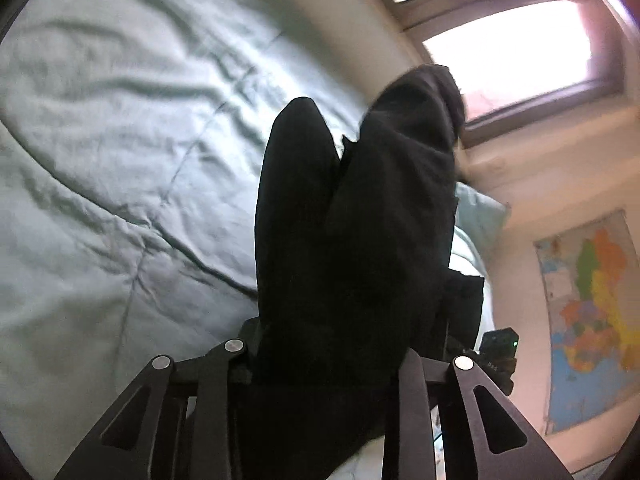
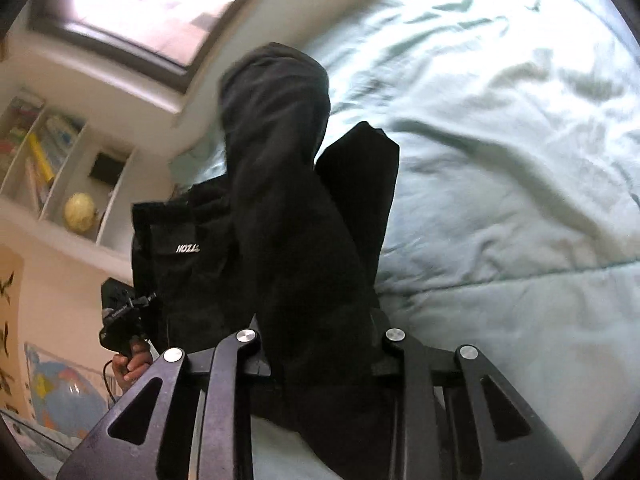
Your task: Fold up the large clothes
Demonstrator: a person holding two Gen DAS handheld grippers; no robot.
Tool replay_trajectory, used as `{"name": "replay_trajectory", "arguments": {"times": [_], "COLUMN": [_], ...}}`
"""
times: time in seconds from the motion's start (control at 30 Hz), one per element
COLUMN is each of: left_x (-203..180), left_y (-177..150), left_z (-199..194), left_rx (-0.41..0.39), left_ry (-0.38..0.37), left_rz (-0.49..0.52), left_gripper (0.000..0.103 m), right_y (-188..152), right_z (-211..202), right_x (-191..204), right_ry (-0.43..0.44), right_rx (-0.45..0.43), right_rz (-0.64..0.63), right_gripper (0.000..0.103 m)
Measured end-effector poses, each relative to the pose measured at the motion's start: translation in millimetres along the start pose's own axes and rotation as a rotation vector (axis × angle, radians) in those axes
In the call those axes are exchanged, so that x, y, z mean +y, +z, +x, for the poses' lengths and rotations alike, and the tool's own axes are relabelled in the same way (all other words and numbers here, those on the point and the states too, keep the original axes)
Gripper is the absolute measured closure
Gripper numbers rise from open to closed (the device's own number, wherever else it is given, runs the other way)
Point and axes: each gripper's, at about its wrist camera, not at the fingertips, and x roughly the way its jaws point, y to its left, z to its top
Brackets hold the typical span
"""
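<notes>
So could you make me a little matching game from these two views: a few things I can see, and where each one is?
Things:
1. black fabric garment
2. pale green quilted bedspread
3. colourful wall map
4. yellowish round globe

Places:
A. on a white shelf
B. hanging on the wall
C. draped between the fingers of a hand-held gripper
D. spread out beneath the clothing

Pairs: 1-C, 2-D, 3-B, 4-A

A pale green bedspread [image 1: 120,160] lies under a bright window [image 1: 512,48], beside a wall map [image 1: 592,312] and white shelves [image 2: 60,184].
</notes>
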Motion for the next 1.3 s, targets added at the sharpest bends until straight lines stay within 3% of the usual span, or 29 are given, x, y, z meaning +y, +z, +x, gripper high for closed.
{"name": "replay_trajectory", "arguments": {"times": [0.2, 0.4, 0.53, 0.6, 0.7, 0.73, 0.8, 0.83, 0.9, 0.97, 1.07, 1.13, 1.23, 1.3], "left_x": [-31, 2, 47, 83, 150, 173, 222, 231, 223, 198, 148, 109, 64, 55], "left_y": [-45, -107, -140, -157, -167, -169, -174, -175, -166, -153, -138, -134, -139, -151], "left_z": [-86, -136, -135, -127, -122, -120, -115, -114, -124, -150, -183, -193, -183, -157], "left_rx": [-0.042, 0.031, 0.114, 0.149, 0.115, 0.112, 0.125, 0.142, 0.167, 0.167, 0.145, 0.121, 0.114, 0.133], "left_ry": [-0.021, 0.022, 0.090, 0.153, 0.216, 0.186, 0.020, -0.024, 0.011, 0.124, 0.305, 0.386, 0.354, 0.399], "left_rz": [0.044, -0.015, -0.114, -0.187, -0.326, -0.394, -0.590, -0.632, -0.552, -0.388, -0.152, -0.002, 0.130, 0.170], "left_gripper": [0.073, 0.073, 0.072, 0.072, 0.061, 0.059, 0.056, 0.057, 0.057, 0.057, 0.057, 0.057, 0.056, 0.055], "right_y": [-54, -130, -174, -190, -198, -198, -198, -198, -199, -201, -208, -214, -226, -236], "right_z": [-46, -69, -44, -26, -16, -17, -20, -22, -33, -47, -69, -68, -42, -6], "right_x": [68, 89, 67, 51, 13, 1, -22, -27, -26, -16, 31, 70, 114, 141], "right_ry": [-0.001, -0.059, -0.120, -0.194, -0.335, -0.342, -0.327, -0.344, -0.385, -0.421, -0.538, -0.550, -0.520, -0.561], "right_rx": [-0.003, 0.094, 0.202, 0.241, 0.202, 0.184, 0.149, 0.140, 0.121, 0.103, 0.087, 0.087, 0.114, 0.156], "right_rz": [-0.054, -0.057, 0.023, 0.054, 0.138, 0.187, 0.281, 0.302, 0.307, 0.294, 0.159, 0.065, -0.047, -0.134], "right_gripper": [0.071, 0.071, 0.071, 0.070, 0.056, 0.054, 0.050, 0.047, 0.046, 0.046, 0.046, 0.045, 0.040, 0.040]}}
